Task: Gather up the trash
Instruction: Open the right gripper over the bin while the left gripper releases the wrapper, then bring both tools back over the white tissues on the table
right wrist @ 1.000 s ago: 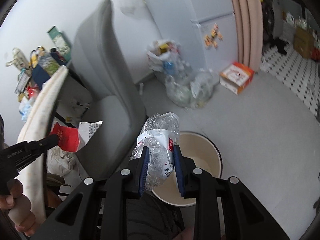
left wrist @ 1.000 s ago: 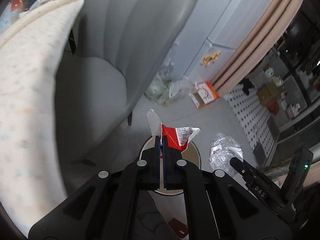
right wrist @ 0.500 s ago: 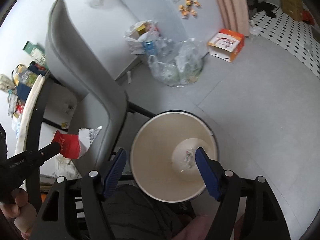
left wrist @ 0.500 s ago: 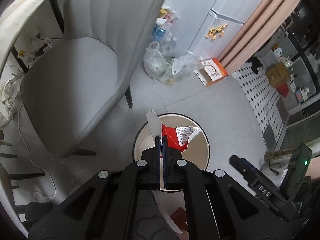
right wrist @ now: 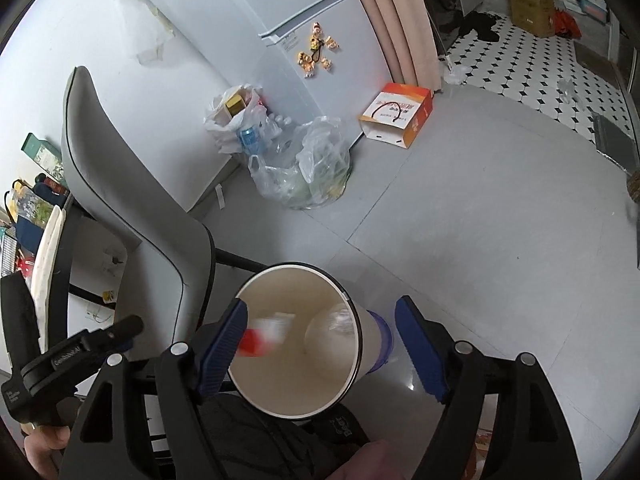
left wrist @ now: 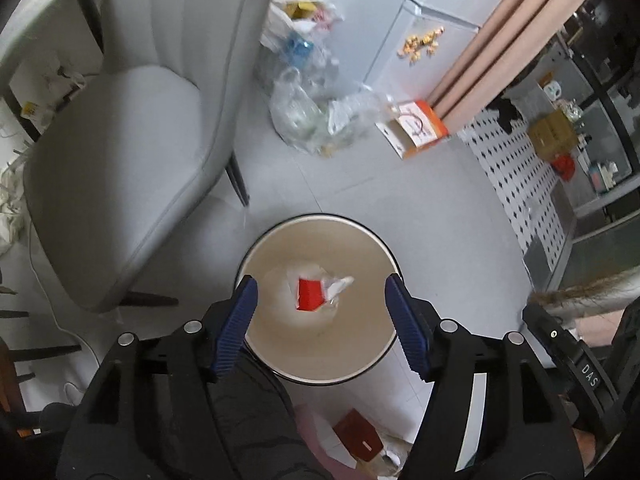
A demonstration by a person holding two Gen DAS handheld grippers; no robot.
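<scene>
A cream trash bin [left wrist: 256, 332] stands on the grey floor under both grippers; it also shows in the right wrist view [right wrist: 352, 364]. My left gripper [left wrist: 322, 320] is open and empty above the bin. The red and white wrapper [left wrist: 311, 294] is inside the bin; in the right wrist view it [right wrist: 260, 338] is a blurred streak, falling. My right gripper [right wrist: 320, 350] is open and empty over the bin. The crushed clear plastic bottle [right wrist: 332, 326] lies at the bin's bottom.
A grey chair [left wrist: 120, 184] stands left of the bin. Full plastic bags [right wrist: 304, 172] and an orange and white box [right wrist: 396, 114] sit by the white fridge [right wrist: 320, 28]. A red and white carton [left wrist: 356, 438] lies on the floor near my legs.
My left gripper opened and the red wrapper dropped into the bin. A second ago my right gripper held the bottle; it opened half a second ago and the bottle fell in.
</scene>
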